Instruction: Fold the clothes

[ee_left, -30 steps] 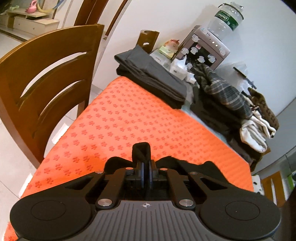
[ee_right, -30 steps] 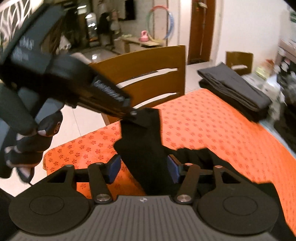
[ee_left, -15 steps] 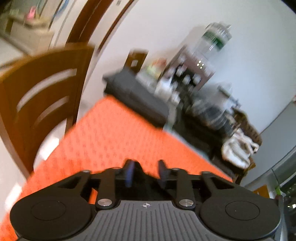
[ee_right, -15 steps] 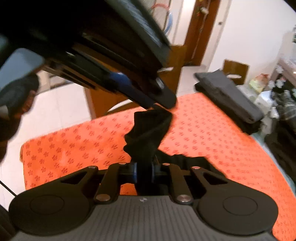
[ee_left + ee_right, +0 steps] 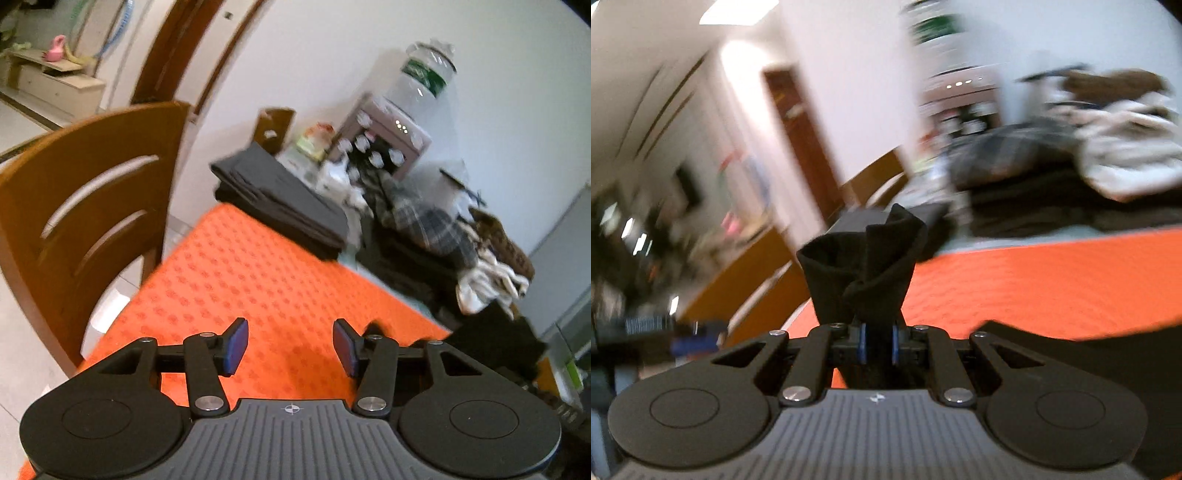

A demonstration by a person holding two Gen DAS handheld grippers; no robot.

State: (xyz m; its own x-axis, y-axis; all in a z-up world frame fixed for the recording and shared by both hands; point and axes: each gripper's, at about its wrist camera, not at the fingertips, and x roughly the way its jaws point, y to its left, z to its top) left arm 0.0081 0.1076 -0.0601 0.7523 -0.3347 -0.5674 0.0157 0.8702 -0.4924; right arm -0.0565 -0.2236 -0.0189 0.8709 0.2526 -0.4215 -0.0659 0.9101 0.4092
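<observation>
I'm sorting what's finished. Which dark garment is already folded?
The dark grey garment at the orange mat's far edge: flat, squared layers. The black cloth is bunched in the right gripper's jaws.

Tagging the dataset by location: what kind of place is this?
Most likely a home dining area. A wooden chair stands beside a table with an orange cover, a water dispenser sits against the wall, and clothes are piled at the far end, beside a folded stack.
</observation>
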